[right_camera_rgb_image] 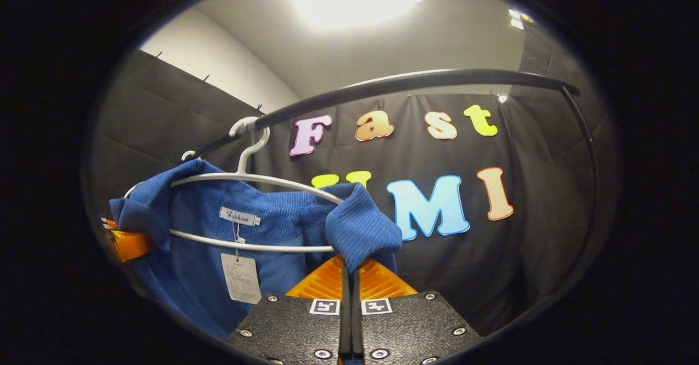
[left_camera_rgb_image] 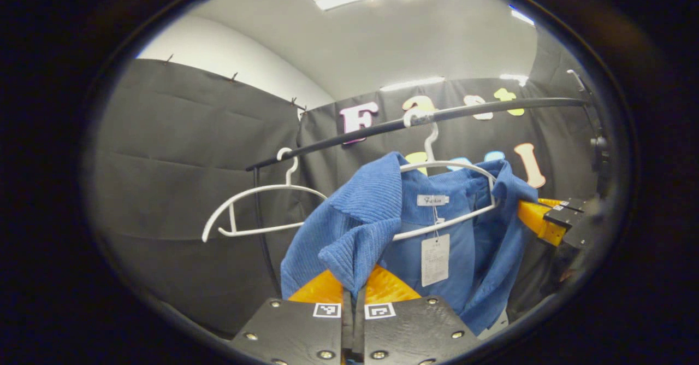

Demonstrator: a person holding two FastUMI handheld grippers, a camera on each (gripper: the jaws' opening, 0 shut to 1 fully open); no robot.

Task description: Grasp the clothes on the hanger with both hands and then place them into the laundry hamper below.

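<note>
The grasping step looks complete, judging by both shoulders being pinched; the next move calls for lifting the blue corduroy jacket (left_camera_rgb_image: 415, 228) up off the white hanger (left_camera_rgb_image: 448, 190) and lowering it toward the hamper. The jacket hangs on that hanger, under the black rail (left_camera_rgb_image: 415, 120). The left gripper (left_camera_rgb_image: 354, 291) has its fingers pressed together on one shoulder fold; the right gripper (right_camera_rgb_image: 349, 275) likewise pinches the other shoulder. An empty hanger (left_camera_rgb_image: 256, 212) hangs beside the loaded one.

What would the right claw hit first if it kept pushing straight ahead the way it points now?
The right claw is already shut on the blue jacket at its shoulder. Going straight on, it would press into that fabric and the white hanger arm inside it; depth beyond is unclear.
</note>
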